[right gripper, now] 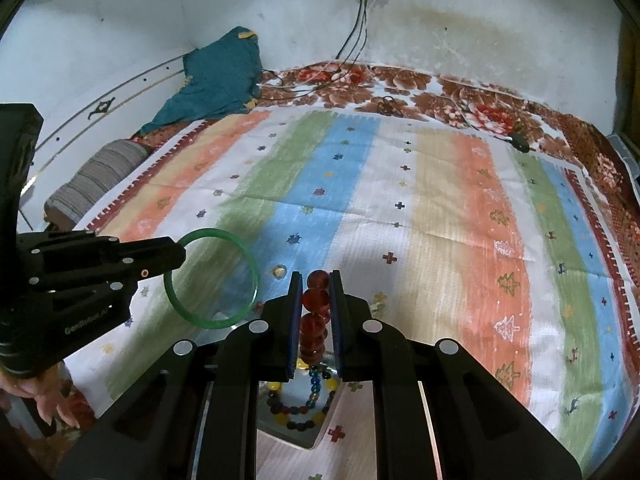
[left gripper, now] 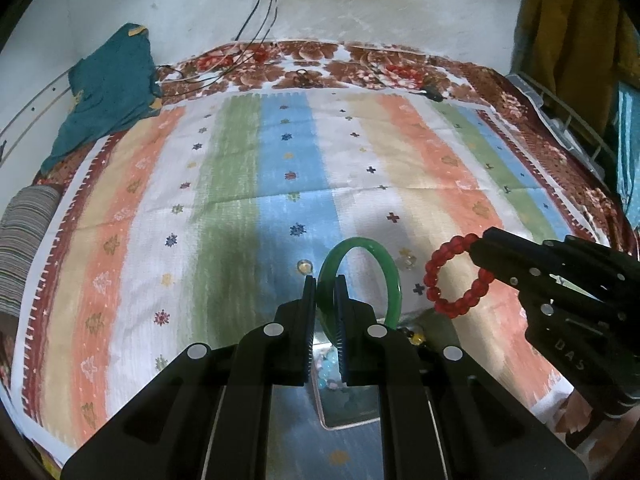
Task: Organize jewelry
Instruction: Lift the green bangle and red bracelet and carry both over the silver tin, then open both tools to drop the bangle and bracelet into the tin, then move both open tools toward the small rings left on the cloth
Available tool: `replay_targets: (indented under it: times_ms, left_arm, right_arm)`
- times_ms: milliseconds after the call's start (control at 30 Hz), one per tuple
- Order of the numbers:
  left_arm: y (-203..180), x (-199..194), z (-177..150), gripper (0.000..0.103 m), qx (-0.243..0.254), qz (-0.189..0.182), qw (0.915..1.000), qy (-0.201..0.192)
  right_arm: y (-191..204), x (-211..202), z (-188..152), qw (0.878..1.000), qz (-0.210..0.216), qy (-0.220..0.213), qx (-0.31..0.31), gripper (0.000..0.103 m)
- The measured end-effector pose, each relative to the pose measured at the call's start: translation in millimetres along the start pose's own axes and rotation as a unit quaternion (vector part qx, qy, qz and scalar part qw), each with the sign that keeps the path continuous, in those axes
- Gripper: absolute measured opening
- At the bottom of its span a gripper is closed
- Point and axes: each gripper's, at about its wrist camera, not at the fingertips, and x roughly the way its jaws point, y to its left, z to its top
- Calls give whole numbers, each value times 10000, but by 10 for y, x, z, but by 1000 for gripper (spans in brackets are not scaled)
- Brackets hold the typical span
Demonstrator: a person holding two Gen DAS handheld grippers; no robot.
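My left gripper (left gripper: pixel 324 280) is shut on a green bangle (left gripper: pixel 360 246), which stands upright between the pads above the striped bedspread (left gripper: pixel 224 184). To its right my right gripper (left gripper: pixel 478 252) is shut on a red bead bracelet (left gripper: pixel 429 280) that hangs as a ring. In the right wrist view the red bead bracelet (right gripper: pixel 316 300) runs edge-on between the pads of the right gripper (right gripper: pixel 316 276). The left gripper (right gripper: pixel 182 252) holds the green bangle (right gripper: pixel 254 268) at the left. Both pieces hang clear of the cloth.
Under the grippers lies a clear tray (left gripper: pixel 348 424) holding pale beads, and a multicolour bead bracelet (right gripper: pixel 298 410) shows below the right gripper. Two small loose pieces (left gripper: pixel 305 266) rest on the spread. A teal cloth (left gripper: pixel 108 92), a striped pillow (left gripper: pixel 24 240) and cables (left gripper: pixel 256 52) lie at the back.
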Motion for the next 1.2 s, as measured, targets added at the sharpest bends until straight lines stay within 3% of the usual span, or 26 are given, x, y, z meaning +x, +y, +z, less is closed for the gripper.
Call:
replay_targets:
  times_ms: [500,700,733,800,833,933,1200]
  left_arm:
    - [-110,-196,-205,9,86,-1,9999,-87]
    - [-150,-202,-297,9,145,-34,9999,39]
    - [-126,-184,-300,10,19,-201,9997,145]
    - [-82,-160,-304,15,-213,-477,9982,289]
    - [-55,-159,-300,20,-271,-468,9981,310]
    - [-70,-149,-318,29,-146,-150,9994,258]
    - [-20,-125,-291,42,-176,-9,9995,276]
  right_arm:
    - [82,-181,-224,9999,103,19,18,14]
    - [104,-209,-293,9998,182,77,58,14]
    - [98,-205,-296,9997,192,87,77,14]
    - [79,-210,-299,9998,128,100,116,26]
    - [69,-221,-300,9998,96,68,134,39]
    - [7,-219,-291,9998,19,78,202,41]
    - [-104,-159,-281,9992,-62,199,332,47]
